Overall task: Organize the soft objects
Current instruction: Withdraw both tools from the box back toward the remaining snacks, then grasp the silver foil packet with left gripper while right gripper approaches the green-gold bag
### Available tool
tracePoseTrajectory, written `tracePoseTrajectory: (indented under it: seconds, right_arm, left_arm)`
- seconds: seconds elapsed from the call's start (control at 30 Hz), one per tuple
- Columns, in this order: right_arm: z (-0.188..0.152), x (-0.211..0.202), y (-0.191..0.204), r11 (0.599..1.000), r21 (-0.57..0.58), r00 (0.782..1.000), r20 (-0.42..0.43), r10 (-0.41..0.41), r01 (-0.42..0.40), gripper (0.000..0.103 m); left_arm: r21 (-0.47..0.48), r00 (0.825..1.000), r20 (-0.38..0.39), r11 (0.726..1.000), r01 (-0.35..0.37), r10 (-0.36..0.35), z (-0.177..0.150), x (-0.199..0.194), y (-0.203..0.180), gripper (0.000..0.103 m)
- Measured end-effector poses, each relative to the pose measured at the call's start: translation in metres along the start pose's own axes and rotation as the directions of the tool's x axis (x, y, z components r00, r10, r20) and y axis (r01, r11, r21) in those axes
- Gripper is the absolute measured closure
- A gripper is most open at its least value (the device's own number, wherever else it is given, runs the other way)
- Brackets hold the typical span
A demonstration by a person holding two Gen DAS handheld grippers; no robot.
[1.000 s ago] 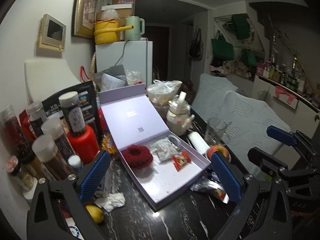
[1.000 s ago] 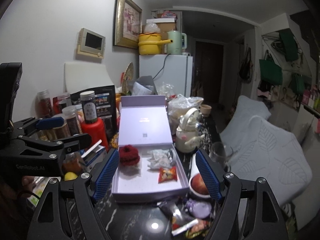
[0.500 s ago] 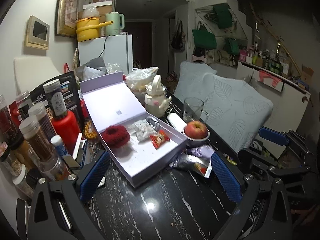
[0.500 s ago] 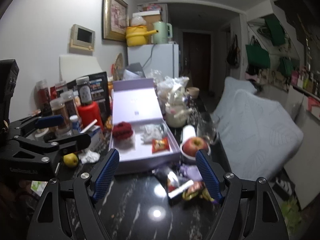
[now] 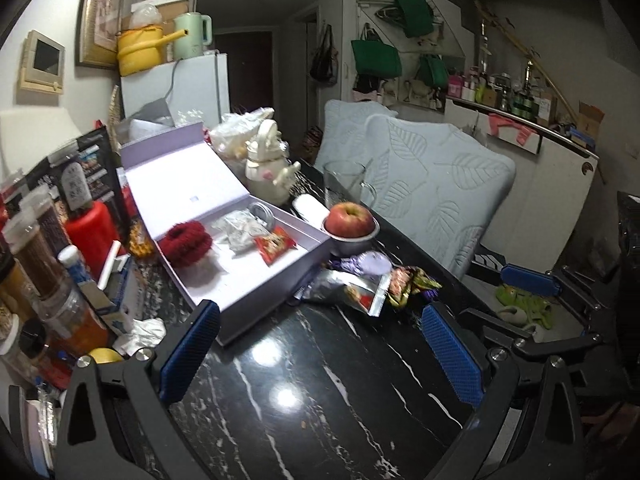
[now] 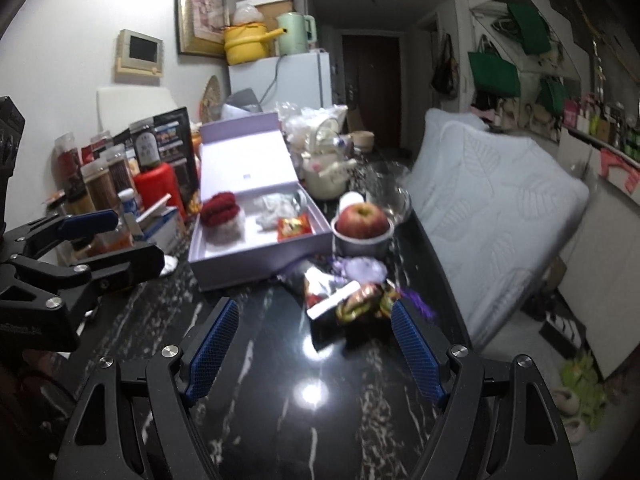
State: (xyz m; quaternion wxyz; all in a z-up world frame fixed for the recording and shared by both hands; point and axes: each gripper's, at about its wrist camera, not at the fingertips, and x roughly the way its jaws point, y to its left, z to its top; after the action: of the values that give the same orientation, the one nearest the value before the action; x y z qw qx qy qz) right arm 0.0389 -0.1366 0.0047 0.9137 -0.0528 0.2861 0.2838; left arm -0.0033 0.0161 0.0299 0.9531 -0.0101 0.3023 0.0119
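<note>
An open lilac box lies on the black marble table. Inside it are a dark red knitted scrunchie, a crumpled clear plastic wrap and a small red snack packet. My left gripper is open and empty, held back from the box above the bare tabletop. My right gripper is open and empty, just short of a pile of snack wrappers. The left gripper also shows in the right wrist view.
An apple in a metal bowl stands right of the box, with a glass mug and white teapot behind. Spice jars and a red canister crowd the left side. A quilted sofa runs along the table's right edge.
Both grippers have pulled back from the box toward the near end of the table. More bare tabletop and the wrapper pile now show. Both stay open and empty.
</note>
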Motion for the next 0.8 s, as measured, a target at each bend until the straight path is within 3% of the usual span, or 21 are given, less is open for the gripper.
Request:
tracePoseTrajectory:
  seconds: [0.4,0.8]
  right_arm:
    - [-0.03,0.031,-0.034,0.997,0.078,0.998,-0.065,0.005,0.0,0.023]
    - [-0.041,0.069,-0.06,0.994,0.108,0.993,-0.119,0.01,0.003,0.023]
  left_arm:
    - [-0.061,0.991,-0.103,0.995,0.081,-0.087,-0.024,0.046,0.0,0.0]
    - [-0.119,0.985,-0.166,0.992,0.027,-0.047,-0.017,0.105,0.005,0.0]
